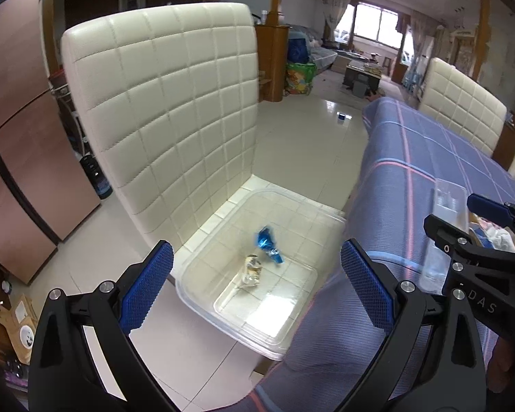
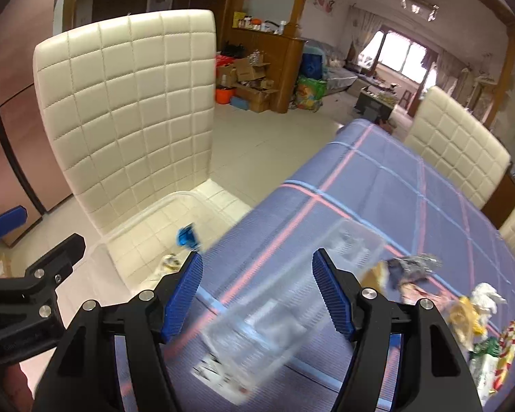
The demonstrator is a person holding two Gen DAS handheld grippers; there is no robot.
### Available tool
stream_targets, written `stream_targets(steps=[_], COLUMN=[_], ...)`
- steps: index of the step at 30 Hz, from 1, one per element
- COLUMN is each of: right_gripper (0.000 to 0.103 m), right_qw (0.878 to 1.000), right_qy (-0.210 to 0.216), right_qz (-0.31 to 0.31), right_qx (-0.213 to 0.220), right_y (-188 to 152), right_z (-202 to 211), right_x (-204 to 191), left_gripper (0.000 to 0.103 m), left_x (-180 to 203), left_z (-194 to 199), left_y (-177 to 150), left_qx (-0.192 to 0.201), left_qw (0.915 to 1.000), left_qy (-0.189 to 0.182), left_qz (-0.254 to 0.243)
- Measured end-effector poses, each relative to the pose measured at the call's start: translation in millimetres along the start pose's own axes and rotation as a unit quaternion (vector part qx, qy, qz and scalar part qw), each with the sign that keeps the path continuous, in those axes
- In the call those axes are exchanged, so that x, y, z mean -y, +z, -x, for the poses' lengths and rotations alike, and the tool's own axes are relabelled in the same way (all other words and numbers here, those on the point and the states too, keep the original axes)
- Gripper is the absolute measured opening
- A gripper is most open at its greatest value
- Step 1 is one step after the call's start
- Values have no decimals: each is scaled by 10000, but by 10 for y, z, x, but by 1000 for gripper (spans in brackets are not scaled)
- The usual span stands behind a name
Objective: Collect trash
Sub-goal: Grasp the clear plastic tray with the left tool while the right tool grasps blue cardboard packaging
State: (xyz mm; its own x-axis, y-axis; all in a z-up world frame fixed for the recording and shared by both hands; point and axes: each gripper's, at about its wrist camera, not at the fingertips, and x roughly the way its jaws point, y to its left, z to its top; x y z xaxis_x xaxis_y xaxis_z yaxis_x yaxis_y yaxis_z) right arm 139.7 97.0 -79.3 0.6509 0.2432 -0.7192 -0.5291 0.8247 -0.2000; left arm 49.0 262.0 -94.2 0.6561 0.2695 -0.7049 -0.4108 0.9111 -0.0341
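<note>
A clear plastic bin (image 1: 202, 295) sits on the seat of a cream quilted chair (image 1: 161, 110). Inside its outline are a blurred blue foil wrapper (image 1: 267, 243) and a pale crumpled wrapper (image 1: 252, 271). My left gripper (image 1: 257, 288) is open over the bin's near edge and holds nothing. My right gripper (image 2: 259, 295) is open above the purple checked tablecloth (image 2: 377, 185), with a blurred clear plastic box (image 2: 274, 309) lying on the cloth behind its fingers. No pad presses on the box. Crumpled wrappers (image 2: 412, 271) lie in a pile to the right.
More trash (image 2: 480, 309) lies at the table's right edge. Two other cream chairs (image 2: 456, 151) stand along the table's far side. The tiled floor (image 1: 309, 130) runs back to cardboard boxes (image 2: 250, 82) and a sofa. A brown cabinet (image 1: 24, 158) stands on the left.
</note>
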Motion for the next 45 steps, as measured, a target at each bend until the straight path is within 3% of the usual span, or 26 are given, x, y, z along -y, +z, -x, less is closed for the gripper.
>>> stream_targets(steps=[10, 18, 20, 25, 33, 39, 41, 45], right_gripper=[65, 59, 54, 54, 54, 54, 43, 37], right_qw=[9958, 9940, 9940, 9920, 9903, 9889, 9895, 9903], right_qy=[-526, -311, -261, -37, 309, 501, 529, 575], right_qz=[-750, -1001, -1004, -1148, -1162, -1158, -1117, -1069], right_qx=[-59, -304, -352, -523, -698, -791, -747, -682], right_y=[-340, -644, -665, -728, -729, -708, -710, -730], right_z=[245, 263, 232, 152, -44, -198, -197, -176], right_x=[833, 1038, 1038, 1109, 1109, 1143, 1145, 1155], left_gripper=[99, 99, 99, 99, 99, 99, 99, 91], left_x=[751, 1218, 1255, 1310, 1249, 1283, 1323, 1422], left_z=[94, 20, -61, -249, -398, -453, -450, -458], left_y=[-20, -87, -84, -83, -22, -14, -23, -39], left_qx=[11, -198, -330, -638, -793, -932, -932, -937], left_qw=[9954, 9865, 9850, 9825, 9811, 9752, 9740, 9725], left_qy=[-643, -1151, -1238, -1382, -1481, -1722, -1732, -1675], left_qz=[-710, -1146, -1153, -1072, -959, -1035, -1129, -1318])
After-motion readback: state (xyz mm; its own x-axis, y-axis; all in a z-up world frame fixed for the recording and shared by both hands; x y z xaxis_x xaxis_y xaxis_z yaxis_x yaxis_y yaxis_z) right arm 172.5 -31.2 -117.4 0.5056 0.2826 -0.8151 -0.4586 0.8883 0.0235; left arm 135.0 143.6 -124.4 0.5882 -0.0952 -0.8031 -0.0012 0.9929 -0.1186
